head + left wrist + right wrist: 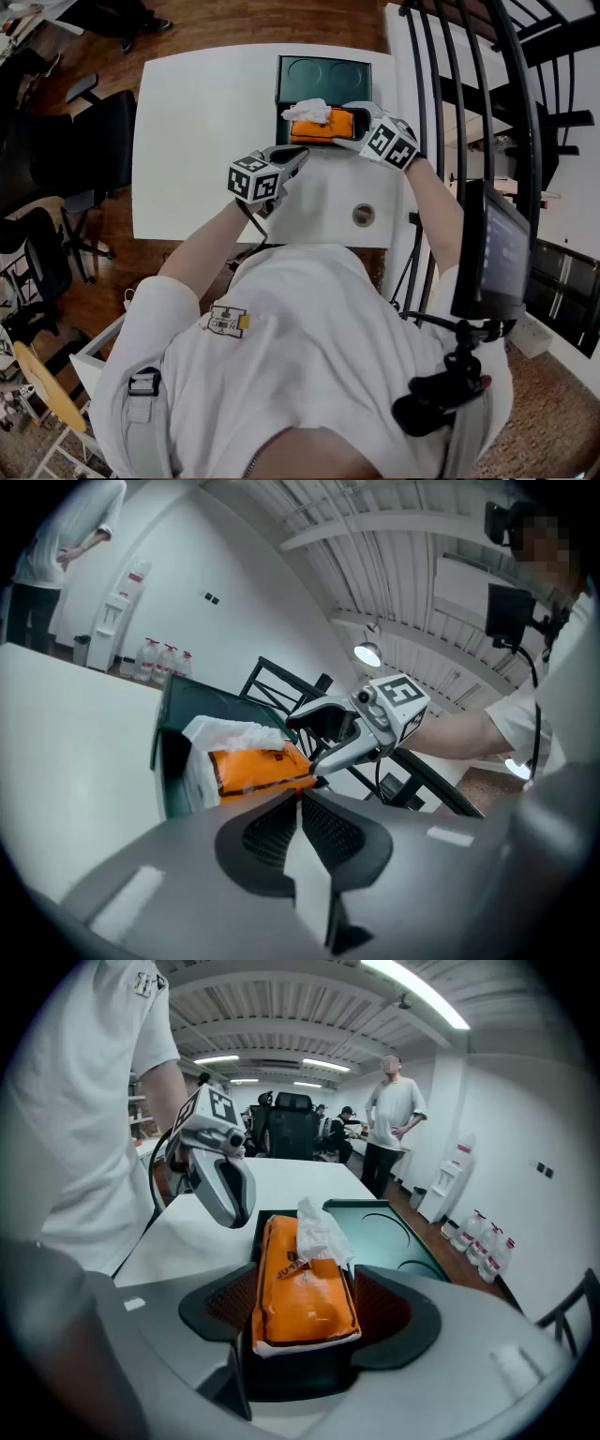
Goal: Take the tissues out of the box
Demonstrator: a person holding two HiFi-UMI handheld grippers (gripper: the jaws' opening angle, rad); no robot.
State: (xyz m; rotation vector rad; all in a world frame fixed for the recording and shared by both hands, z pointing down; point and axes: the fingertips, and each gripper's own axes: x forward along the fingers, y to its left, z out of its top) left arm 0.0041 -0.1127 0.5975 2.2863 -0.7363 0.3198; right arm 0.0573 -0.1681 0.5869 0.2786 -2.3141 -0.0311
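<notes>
An orange tissue pack rests on the near end of a dark green tray, with a white tissue sticking up out of its top. My right gripper is shut on the pack. In the right gripper view the pack fills the gap between both pads and the tissue rises at its far end. My left gripper is shut with nothing in it, its tip just short of the pack's near left edge. The left gripper view shows the pack right ahead of its tip.
The tray sits at the far side of a white table that has a round cable hole. Black office chairs stand to the left, and a black railing and a monitor to the right. A person stands beyond the table.
</notes>
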